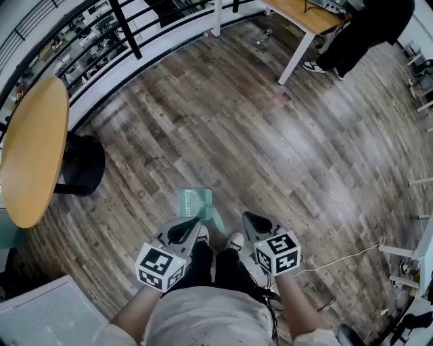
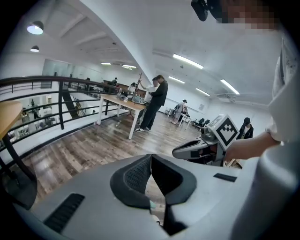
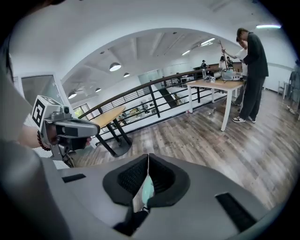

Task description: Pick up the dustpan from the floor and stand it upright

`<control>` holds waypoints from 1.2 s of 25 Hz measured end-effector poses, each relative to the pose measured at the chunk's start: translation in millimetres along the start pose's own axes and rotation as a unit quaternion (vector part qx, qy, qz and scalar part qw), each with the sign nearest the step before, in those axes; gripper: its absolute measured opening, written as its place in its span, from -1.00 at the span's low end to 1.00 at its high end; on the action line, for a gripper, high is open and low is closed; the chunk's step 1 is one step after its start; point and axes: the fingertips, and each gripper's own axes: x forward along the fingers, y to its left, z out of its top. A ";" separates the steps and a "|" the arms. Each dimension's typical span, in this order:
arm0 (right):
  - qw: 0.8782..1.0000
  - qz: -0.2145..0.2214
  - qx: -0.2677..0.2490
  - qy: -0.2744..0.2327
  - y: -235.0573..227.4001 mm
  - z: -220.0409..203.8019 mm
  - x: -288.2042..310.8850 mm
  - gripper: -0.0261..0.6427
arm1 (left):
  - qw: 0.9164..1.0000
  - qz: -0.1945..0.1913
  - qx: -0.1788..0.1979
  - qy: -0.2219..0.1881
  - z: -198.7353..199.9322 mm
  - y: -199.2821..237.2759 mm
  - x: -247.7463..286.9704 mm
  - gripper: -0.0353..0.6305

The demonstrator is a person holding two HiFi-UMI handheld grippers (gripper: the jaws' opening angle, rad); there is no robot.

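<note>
A pale green dustpan (image 1: 196,201) lies flat on the wooden floor just in front of the person's shoes, its handle pointing back towards them. My left gripper (image 1: 192,226) hovers above the handle end, shut, with nothing in it. To the right of the dustpan my right gripper (image 1: 251,219) is also shut and empty. In the left gripper view the pads (image 2: 140,174) meet at the tips. In the right gripper view a sliver of green dustpan (image 3: 147,190) shows through the gap below the closed tips. Each gripper view also shows the other gripper: the right gripper (image 2: 180,151) and the left gripper (image 3: 89,127).
A round wooden table (image 1: 34,149) on a black base (image 1: 81,165) stands at the left by a black railing (image 1: 128,37). At the far right is a desk (image 1: 301,17) with a person (image 1: 362,34) beside it. A white cable (image 1: 338,260) trails at the right.
</note>
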 end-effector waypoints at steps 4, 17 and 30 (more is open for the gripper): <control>0.999 -0.016 0.014 -0.034 -3.2 15.7 -36.8 -0.83 | 1.000 -0.009 0.018 -0.016 29.6 -22.0 -5.6 -0.82; 0.992 -0.066 0.041 -0.099 -6.1 28.6 -112.3 -0.83 | 0.997 -0.031 0.051 -0.042 60.1 -90.7 -6.5 -0.82; 0.989 -0.074 0.022 -0.127 6.6 49.7 -132.3 -0.83 | 0.995 -0.028 0.077 -0.051 64.8 -95.7 -19.4 -0.82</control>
